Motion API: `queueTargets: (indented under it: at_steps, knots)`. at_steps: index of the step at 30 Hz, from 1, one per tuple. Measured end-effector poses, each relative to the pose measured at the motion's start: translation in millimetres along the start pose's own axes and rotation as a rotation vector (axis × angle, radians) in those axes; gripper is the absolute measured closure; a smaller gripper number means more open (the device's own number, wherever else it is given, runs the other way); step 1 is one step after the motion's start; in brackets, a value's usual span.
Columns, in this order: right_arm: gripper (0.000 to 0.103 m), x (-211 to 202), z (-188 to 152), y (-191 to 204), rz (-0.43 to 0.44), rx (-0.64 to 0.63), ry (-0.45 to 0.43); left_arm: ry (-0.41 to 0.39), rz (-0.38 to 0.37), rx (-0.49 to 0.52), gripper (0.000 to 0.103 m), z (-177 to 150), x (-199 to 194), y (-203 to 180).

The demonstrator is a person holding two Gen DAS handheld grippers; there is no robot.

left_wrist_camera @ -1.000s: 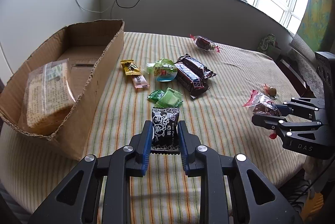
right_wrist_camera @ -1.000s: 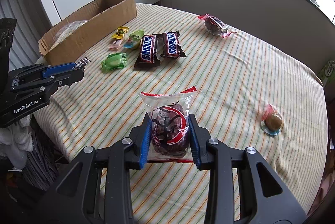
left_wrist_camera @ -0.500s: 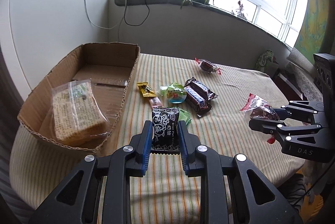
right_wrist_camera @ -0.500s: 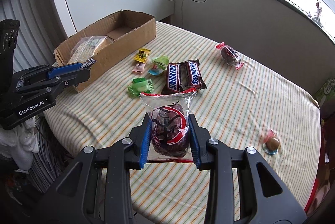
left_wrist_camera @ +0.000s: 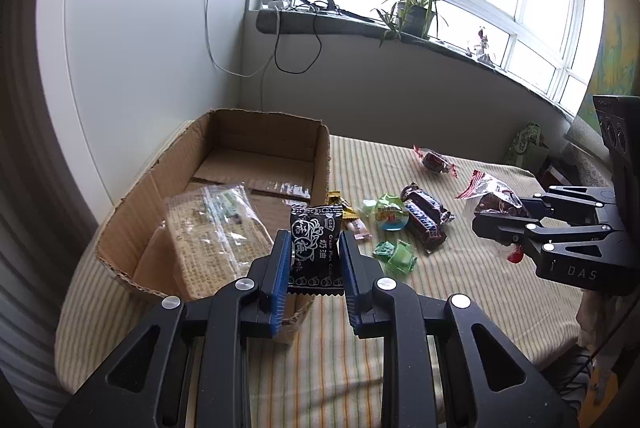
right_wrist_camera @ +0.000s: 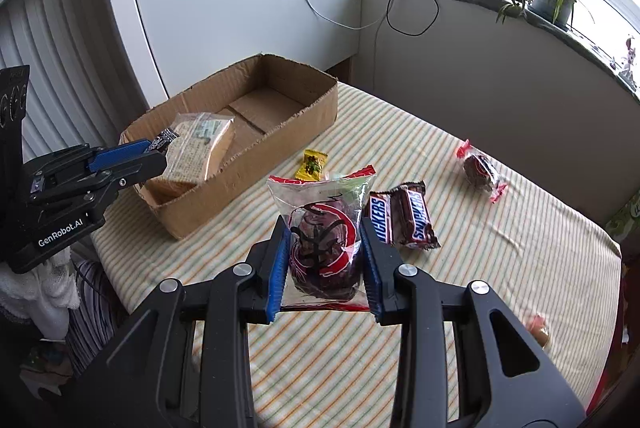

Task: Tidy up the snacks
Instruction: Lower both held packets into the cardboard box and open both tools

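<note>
My left gripper [left_wrist_camera: 314, 248] is shut on a black candy packet [left_wrist_camera: 315, 246] with white print, held in the air over the near right corner of the cardboard box [left_wrist_camera: 160, 224]. It also shows in the right wrist view [right_wrist_camera: 156, 152] beside the box [right_wrist_camera: 280, 132]. My right gripper [right_wrist_camera: 323, 248] is shut on a clear red-printed packet with a dark snack [right_wrist_camera: 322, 240], held above the striped table [right_wrist_camera: 500, 248]. It shows in the left wrist view [left_wrist_camera: 486, 210] too. A clear bag of crackers [left_wrist_camera: 212, 224] lies in the box.
On the table lie two Snickers bars [right_wrist_camera: 404, 216], a yellow candy [right_wrist_camera: 312, 164], green sweets [left_wrist_camera: 394, 254], a jelly cup [left_wrist_camera: 390, 214], a red-wrapped dark snack [right_wrist_camera: 480, 170] far right and a small sweet [right_wrist_camera: 538, 332] near the front edge. A wall and windowsill stand behind.
Both grippers have risen and drawn back from the table with their packets. The left one has shifted left, so its packet now hangs over the box corner.
</note>
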State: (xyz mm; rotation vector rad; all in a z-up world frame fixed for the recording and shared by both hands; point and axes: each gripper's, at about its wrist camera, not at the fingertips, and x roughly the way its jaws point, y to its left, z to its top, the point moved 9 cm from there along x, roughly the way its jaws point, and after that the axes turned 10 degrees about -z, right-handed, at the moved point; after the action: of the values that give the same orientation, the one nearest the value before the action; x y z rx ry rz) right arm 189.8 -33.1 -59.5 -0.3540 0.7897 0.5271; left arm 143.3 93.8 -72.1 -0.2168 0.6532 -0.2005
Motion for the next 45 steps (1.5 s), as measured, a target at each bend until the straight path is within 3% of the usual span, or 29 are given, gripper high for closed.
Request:
queueTargets:
  at_steps: [10, 19, 26, 38, 39, 40, 41, 42, 43, 45]
  knots:
    - [0.069, 23, 54, 32, 0.049, -0.016, -0.035, -0.029, 0.047, -0.032, 0.08, 15, -2, 39]
    - [0.069, 64, 84, 63, 0.101, -0.021, -0.012, -0.026, 0.088, -0.073, 0.08, 22, 5, 75]
    - [0.069, 98, 92, 85, 0.095, -0.05, 0.018, -0.019, 0.108, -0.096, 0.08, 23, 14, 93]
    - [0.068, 129, 93, 90, 0.095, -0.031, 0.055, 0.004, 0.123, -0.114, 0.08, 18, 22, 108]
    - [0.063, 130, 94, 91, 0.097, -0.032, 0.057, 0.002, 0.123, -0.116, 0.08, 18, 21, 108]
    - [0.046, 130, 94, 91, 0.098, -0.031, 0.056, 0.002, 0.128, -0.118, 0.079, 18, 21, 109]
    - [0.038, 129, 95, 92, 0.098, -0.031, 0.049, 0.005, 0.133, -0.121, 0.077, 18, 21, 110]
    - [0.027, 126, 96, 92, 0.095, -0.029, 0.035, 0.006, 0.131, -0.125, 0.07, 17, 21, 110]
    - [0.026, 124, 97, 91, 0.092, -0.029, 0.024, 0.006, 0.13, -0.127, 0.057, 17, 21, 110]
    - [0.026, 122, 97, 92, 0.094, -0.031, 0.025, 0.0, 0.136, -0.13, 0.049, 17, 19, 111]
